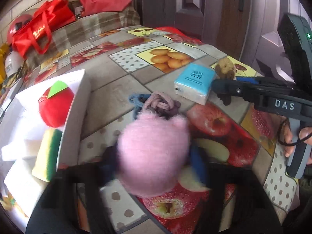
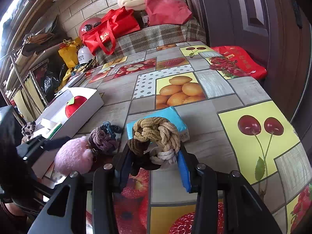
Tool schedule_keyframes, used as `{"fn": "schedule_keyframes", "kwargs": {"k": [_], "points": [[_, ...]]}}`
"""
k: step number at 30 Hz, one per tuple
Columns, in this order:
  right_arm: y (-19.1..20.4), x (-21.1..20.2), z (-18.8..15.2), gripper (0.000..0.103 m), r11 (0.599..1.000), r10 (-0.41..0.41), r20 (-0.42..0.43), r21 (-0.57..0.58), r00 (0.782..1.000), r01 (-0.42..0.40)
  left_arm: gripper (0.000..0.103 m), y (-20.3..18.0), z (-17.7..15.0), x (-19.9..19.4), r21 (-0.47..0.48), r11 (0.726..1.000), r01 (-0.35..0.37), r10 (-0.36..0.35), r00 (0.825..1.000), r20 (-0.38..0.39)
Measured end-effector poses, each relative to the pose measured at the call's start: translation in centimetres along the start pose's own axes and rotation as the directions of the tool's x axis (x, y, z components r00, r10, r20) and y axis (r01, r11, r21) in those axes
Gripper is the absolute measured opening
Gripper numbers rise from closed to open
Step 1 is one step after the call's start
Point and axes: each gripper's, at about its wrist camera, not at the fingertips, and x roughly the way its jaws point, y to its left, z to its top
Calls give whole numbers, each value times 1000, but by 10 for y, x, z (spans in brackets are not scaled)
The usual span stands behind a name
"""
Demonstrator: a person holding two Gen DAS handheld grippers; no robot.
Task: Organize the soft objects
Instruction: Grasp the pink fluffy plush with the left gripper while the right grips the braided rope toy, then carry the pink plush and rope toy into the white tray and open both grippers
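Left wrist, "DAS" on right gripper (image 1: 220,89)

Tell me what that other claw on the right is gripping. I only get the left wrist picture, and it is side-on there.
Observer: The right claw is shut on a braided cord bundle of tan, dark brown and white strands.
Operator: The pink pompom fills my picture. Is anything past the near end of the white box?
Observer: Yes, a piece of leopard-print fabric shows just beside that end.
Operator: And further left?
Observer: Metal shelves stand there, loaded with bags.
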Motion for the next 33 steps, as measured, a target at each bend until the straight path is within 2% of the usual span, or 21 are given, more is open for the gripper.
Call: {"fn": "schedule_keyframes", "kwargs": {"k": [2, 5, 9, 11, 14, 19, 33], "points": [[1, -2, 0, 43, 1000, 0, 13, -7, 1000, 0, 55, 0, -3, -7, -1, 1000, 31, -31, 999, 34], [7, -13, -1, 43, 999, -8, 71, -42, 997, 11, 55, -6, -9, -28, 25, 999, 20, -23, 992, 128], [25, -34, -5, 43, 991, -36, 188, -121, 982, 60, 56, -9, -20, -59, 41, 999, -5, -6, 962, 274], [33, -42, -7, 43, 987, -43, 230, -139, 972, 76, 56, -5, -23, -69, 29, 1000, -13, 3, 951, 311], [39, -53, -12, 43, 992, 1, 276, -120, 961, 34, 56, 3, -28, -78, 0, 1000, -21, 19, 939, 344], [55, -64, -18, 43, 992, 22, 338, -126, 941, 22, 56, 14, -38, -93, -28, 999, -36, 44, 926, 376], [100, -52, -24, 43, 981, 65, 320, -196, 945, -2, 56, 56, -60, -117, -135, 989, -59, 109, 908, 405]]}}
